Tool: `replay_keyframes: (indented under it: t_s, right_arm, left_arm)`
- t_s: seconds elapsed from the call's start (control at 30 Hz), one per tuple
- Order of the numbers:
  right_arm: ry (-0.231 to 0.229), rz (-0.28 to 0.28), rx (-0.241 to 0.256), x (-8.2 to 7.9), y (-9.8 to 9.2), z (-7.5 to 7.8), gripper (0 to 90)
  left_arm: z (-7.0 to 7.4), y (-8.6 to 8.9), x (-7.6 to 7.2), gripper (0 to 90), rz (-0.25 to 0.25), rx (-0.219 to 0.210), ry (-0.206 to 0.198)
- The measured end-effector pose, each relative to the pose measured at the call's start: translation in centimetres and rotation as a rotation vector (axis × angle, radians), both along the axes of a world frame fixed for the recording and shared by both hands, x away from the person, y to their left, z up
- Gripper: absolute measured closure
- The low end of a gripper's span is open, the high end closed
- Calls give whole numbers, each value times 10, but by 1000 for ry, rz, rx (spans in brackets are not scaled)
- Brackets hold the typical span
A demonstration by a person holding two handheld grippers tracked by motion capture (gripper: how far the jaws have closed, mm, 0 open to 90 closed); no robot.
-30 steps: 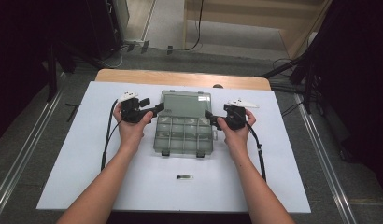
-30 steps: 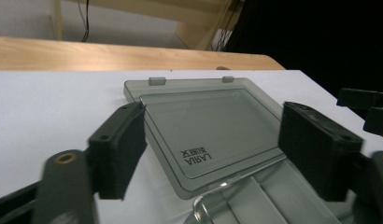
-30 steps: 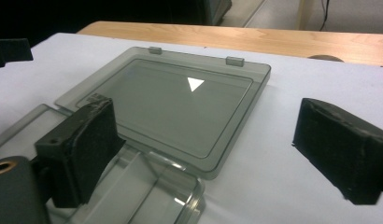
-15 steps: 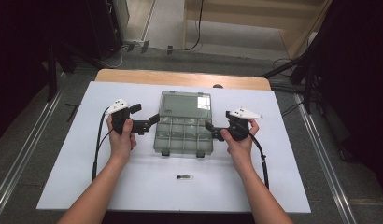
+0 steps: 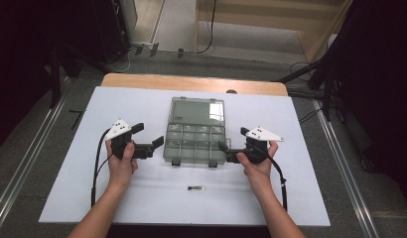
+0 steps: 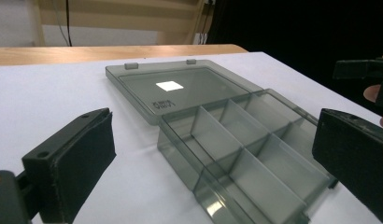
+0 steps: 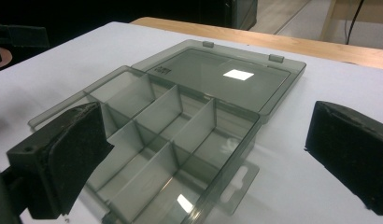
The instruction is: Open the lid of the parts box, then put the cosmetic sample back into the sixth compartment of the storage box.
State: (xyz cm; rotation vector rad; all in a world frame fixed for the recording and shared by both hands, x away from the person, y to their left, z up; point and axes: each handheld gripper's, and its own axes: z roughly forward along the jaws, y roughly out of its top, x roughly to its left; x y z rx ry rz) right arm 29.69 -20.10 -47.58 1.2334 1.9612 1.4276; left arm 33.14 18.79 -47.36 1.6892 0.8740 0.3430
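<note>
Both grippers had drawn back outward from the organizer box [image 5: 195, 138]; we held left gripper [image 5: 152, 144] and right gripper [image 5: 225, 151] empty, jaws apart, the box lying open between them

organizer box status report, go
Left gripper and right gripper open, flanking the organizer box. Lid open flat, compartments empty. Small metal piece lies nearer, clear of both.

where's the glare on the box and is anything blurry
Left gripper view: a bright white patch of glare sits on the open lid of the organizer box; the near black jaws look soft. Right gripper view: a matching patch on the lid. High view: evenly lit, slightly soft, dark surroundings.
</note>
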Motion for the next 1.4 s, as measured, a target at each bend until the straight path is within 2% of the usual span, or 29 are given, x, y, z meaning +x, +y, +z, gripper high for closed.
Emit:
replay_keyframes:
  t_s: [0.07, 0.3, 0.53, 1.17, 1.4]
  right_arm:
    - [-1, 7, 4, -5, -1, -1, 0]
    - [-3, 11, -7, -19, -3, -6, 0]
    - [18, 31, -12, -30, -4, -13, 0]
    - [16, 94, -36, -39, 3, -9, 0]
    - [13, 119, -44, -39, 7, -4, 0]
  left_arm:
    - [-1, 2, -5, 0, 3, 15, -10]
    - [-6, 13, -23, 0, 7, 22, -22]
    - [-9, 23, -38, 0, 15, 21, -32]
    - [-13, 57, -69, 0, 54, 51, -62]
    - [-16, 66, -74, 0, 72, 59, -57]
